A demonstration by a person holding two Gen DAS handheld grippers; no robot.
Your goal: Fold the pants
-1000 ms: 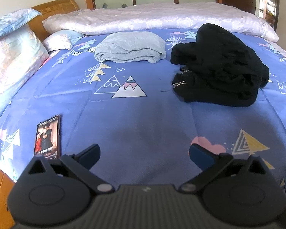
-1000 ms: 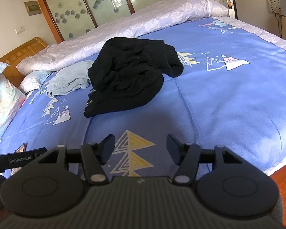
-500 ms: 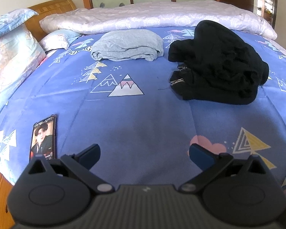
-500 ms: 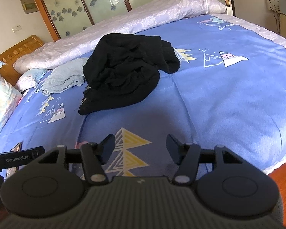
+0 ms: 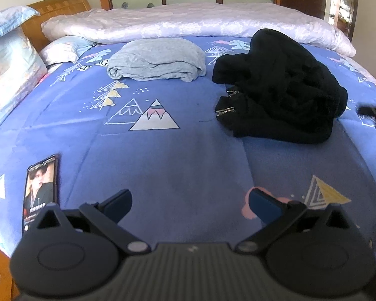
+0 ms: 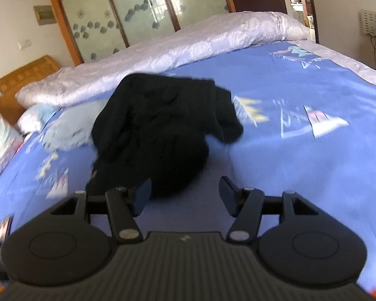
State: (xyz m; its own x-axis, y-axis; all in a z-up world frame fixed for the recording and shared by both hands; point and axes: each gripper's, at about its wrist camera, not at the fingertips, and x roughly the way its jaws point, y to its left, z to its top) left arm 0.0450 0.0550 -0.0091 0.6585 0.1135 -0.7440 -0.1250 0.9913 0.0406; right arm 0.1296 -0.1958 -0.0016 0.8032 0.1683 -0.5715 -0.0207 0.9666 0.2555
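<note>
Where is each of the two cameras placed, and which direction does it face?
Left wrist: low above the near edge of the blue patterned bed sheet, facing the wooden headboard side; open left gripper shows.
Right wrist: close over the crumpled black pants, facing the frosted glass doors; open right gripper shows.
Shared: the pants, folded grey garment, sheet.

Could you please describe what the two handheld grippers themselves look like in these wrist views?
Both look alike. The left gripper and the right gripper have a matte black ribbed body with a small pale mark at its centre, two round black housings with recessed discs, and angled black linkage arms with silver pivot pins. The fingers end in dark blue pads. No cables or sleeves show.
</note>
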